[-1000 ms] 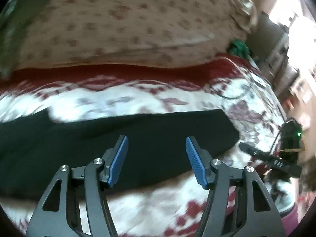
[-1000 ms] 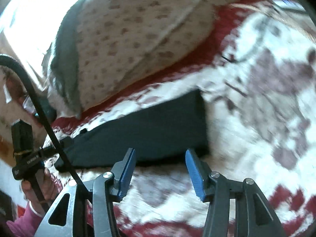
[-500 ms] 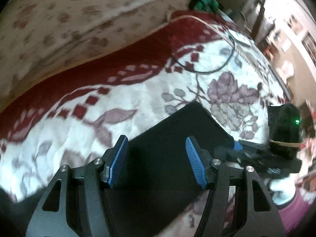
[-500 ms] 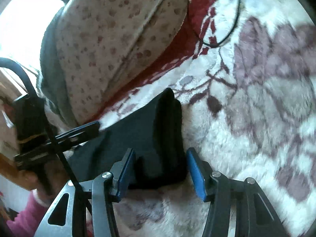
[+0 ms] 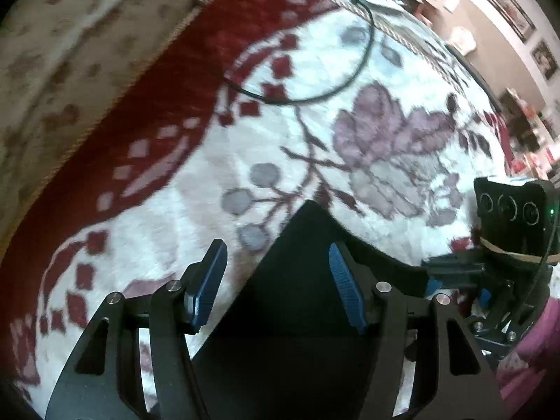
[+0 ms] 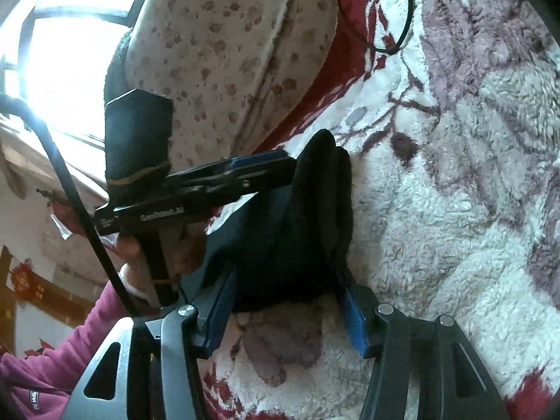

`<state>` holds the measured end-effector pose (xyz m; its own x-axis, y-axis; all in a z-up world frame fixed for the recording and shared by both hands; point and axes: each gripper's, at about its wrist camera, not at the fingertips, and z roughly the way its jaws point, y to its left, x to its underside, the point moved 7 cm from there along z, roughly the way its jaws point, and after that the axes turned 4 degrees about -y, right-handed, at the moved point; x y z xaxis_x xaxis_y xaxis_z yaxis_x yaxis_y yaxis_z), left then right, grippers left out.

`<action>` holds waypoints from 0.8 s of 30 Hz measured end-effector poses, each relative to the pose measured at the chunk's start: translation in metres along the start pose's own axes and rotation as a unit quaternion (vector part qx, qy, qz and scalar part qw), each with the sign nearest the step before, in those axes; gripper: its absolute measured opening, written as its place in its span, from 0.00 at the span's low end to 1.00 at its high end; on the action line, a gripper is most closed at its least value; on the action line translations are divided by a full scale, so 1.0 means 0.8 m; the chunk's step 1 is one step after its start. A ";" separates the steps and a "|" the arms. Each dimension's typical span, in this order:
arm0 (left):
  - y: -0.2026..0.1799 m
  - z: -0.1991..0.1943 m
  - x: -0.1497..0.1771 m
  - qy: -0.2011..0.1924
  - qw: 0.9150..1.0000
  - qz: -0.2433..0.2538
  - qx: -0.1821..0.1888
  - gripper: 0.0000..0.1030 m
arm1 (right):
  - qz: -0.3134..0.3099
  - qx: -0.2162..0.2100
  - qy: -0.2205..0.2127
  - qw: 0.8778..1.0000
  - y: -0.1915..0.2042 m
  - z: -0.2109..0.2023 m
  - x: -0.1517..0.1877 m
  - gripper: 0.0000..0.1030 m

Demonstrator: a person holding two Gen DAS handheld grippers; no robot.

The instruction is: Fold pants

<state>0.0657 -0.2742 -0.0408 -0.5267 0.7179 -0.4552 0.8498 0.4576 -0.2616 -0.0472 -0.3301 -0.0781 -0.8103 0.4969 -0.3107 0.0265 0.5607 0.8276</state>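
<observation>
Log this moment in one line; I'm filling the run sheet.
step: grasping pants end | left tongs: open over pants | right tongs: open around pants end | blanket: under pants

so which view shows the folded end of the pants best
Right wrist view: the pants end's stacked layers sit between the right hand-held gripper fingers. Left wrist view shows only a flat dark corner.

I worked in a home bedroom: a fleecy floral blanket [image 5: 367, 70] covered the bed, with a spotted pillow [image 6: 224, 45], framed pictures [image 5: 507, 10], and a window [image 6: 66, 59].
</observation>
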 end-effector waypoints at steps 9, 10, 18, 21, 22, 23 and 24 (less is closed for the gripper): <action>-0.005 0.024 -0.001 0.033 0.998 0.031 0.042 0.59 | -0.005 -0.005 -0.008 1.000 0.002 -0.012 0.013 0.53; -0.003 0.027 -0.003 0.035 0.998 0.027 0.048 0.59 | -0.006 -0.007 -0.008 1.000 0.003 -0.010 0.012 0.52; -0.006 0.025 -0.006 0.013 0.998 0.041 0.046 0.10 | -0.011 0.003 -0.018 1.000 -0.003 0.007 -0.003 0.13; -0.013 0.020 -0.008 0.001 0.998 0.044 0.038 0.08 | -0.025 -0.001 -0.024 0.999 0.006 0.005 -0.006 0.11; -0.016 0.019 -0.008 -0.002 0.998 0.044 0.039 0.08 | -0.027 -0.005 -0.028 0.999 0.010 0.004 -0.006 0.11; -0.020 0.017 -0.008 -0.006 0.998 0.043 0.039 0.07 | -0.030 -0.009 -0.032 0.999 0.015 0.002 -0.007 0.10; -0.022 0.012 -0.008 -0.012 0.998 0.040 0.042 0.07 | -0.034 -0.010 -0.035 0.999 0.019 0.002 -0.008 0.10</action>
<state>0.0540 -0.2920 -0.0414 -0.4568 0.7371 -0.4979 0.8887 0.3531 -0.2925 -0.0407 -0.3236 -0.0639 -0.7666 0.5036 -0.3985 -0.0399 0.5819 0.8123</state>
